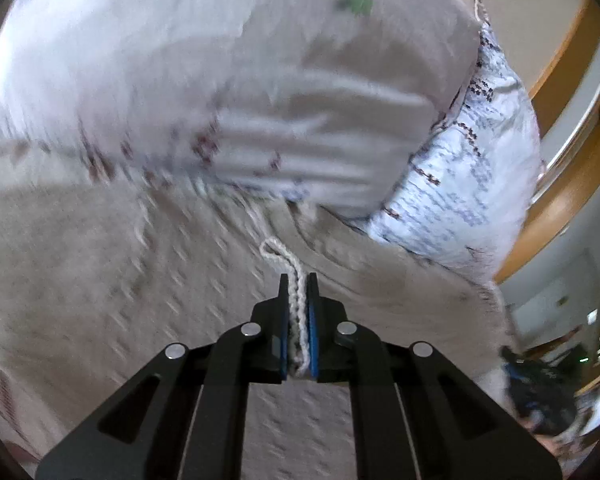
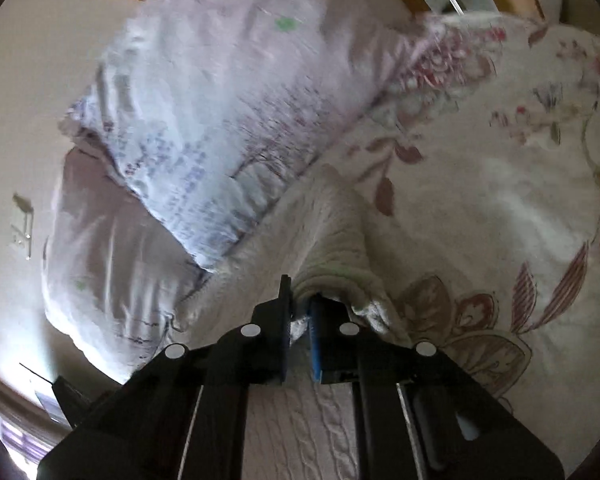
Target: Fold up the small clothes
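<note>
The left gripper [image 1: 298,286] is clenching a thin edge of the cream knit [image 1: 120,280], a strand of its ribbed trim pinched flat between the blue pads [image 1: 311,320], with the cloth spreading out near and to the left over the bed. Beyond it a pale pillow [image 1: 300,92] is lying far, with a patterned pillow [image 1: 460,184] to its right. The right gripper [image 2: 300,300] is gripping a bunched hem of the same knit, whose cable-stitched body is hanging below the fingers and rising in a ridge ahead; the floral sheet [image 2: 500,200] is showing to the right. Both views are smearing with motion. Judging by this, the garment is being lifted or carried by two edges, and the fold itself looks barely started, with flattening and creasing still to come.
</note>
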Demonstrator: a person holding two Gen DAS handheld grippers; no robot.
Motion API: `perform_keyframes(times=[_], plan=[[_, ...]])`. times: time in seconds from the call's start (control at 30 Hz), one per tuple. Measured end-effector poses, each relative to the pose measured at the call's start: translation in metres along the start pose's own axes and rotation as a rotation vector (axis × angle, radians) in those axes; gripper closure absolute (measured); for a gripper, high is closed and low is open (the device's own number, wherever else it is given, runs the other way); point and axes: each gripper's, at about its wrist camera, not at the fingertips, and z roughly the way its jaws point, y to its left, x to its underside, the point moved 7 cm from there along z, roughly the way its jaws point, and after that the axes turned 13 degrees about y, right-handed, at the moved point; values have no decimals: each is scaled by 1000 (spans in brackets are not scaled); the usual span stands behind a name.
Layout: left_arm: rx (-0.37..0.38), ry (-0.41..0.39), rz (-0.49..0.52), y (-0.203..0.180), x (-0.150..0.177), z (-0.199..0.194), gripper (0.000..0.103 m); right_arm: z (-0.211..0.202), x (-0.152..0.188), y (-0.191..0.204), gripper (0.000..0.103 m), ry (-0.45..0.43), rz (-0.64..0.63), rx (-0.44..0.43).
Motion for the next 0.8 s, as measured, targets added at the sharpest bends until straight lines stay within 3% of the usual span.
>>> perform_keyframes(times=[0.13,0.27,0.33,0.37,0.4,0.43,0.5,0.63,0.8], plan=[[-77,91,-10,18,14,22,96,20,12,-17,95,76,21,97],[-104,122,-21,27,23,27,91,20,14,-11,94,67,-30,177],[-78,124,-35,27,26,16,85,16,15,-8,83,72,-33,188],[-53,122,-40,27,28,9,78,12,16,-7,71,67,-35,183],[-19,118,-41,27,30,0,63,9,18,-6,57,61,-41,179],[12,105,-43,30,35,-14,53,4,19,-4,51,51,-55,171],[28,76,-48,39,42,-37,44,-6,25,-2,42,34,-95,163],[1,4,-135,93,61,-94,44,-8,42,17,38,56,-213,107],[-48,-42,-351,172,78,-133,46,9,69,44,36,150,-330,16]])
